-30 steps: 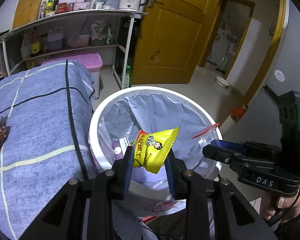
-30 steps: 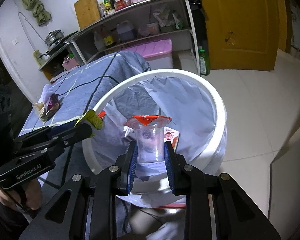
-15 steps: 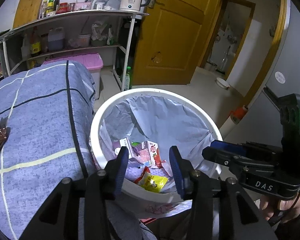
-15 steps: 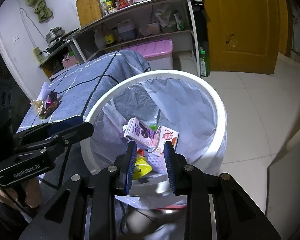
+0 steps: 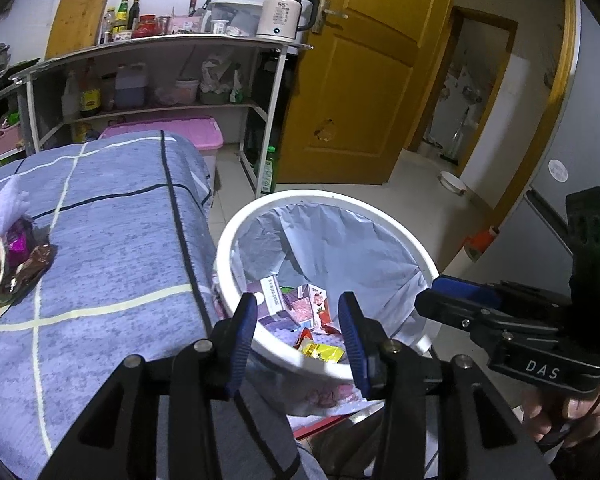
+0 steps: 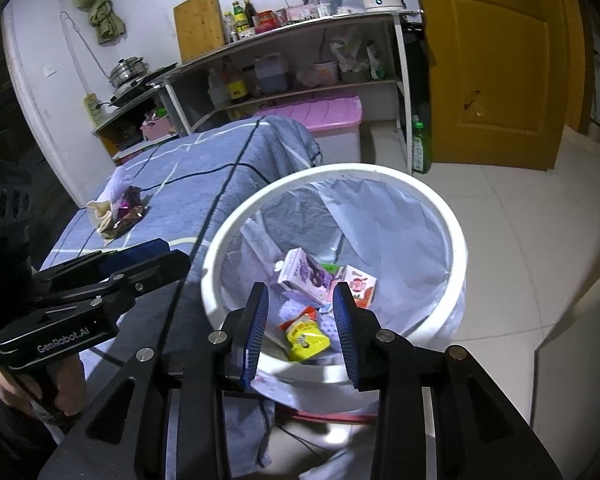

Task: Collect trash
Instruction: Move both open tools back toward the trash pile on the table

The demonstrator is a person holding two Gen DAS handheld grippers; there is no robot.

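A white round bin (image 5: 236, 236) (image 6: 456, 240) with a pale liner stands beside the blue checked table (image 5: 112, 240) (image 6: 188, 184). Inside lie a yellow snack packet (image 5: 324, 353) (image 6: 306, 339) and small drink cartons (image 5: 272, 300) (image 6: 306, 272). My left gripper (image 5: 298, 322) is open and empty over the bin's near rim. My right gripper (image 6: 300, 322) is open and empty over the bin too; it also shows in the left wrist view (image 5: 496, 316). A pile of wrappers and tissue (image 5: 8, 252) (image 6: 116, 210) lies on the table's far left.
A metal shelf (image 5: 160, 76) (image 6: 300, 64) with bottles, a kettle and a pink storage box (image 5: 168, 136) stands behind the table. A yellow door (image 5: 356, 80) (image 6: 496, 60) is at the back right. Tiled floor (image 6: 520, 240) lies right of the bin.
Both grippers opened. The yellow packet fell from the left and the clear cup with red lid fell from the right into the bin. Both grippers then pulled back a little.
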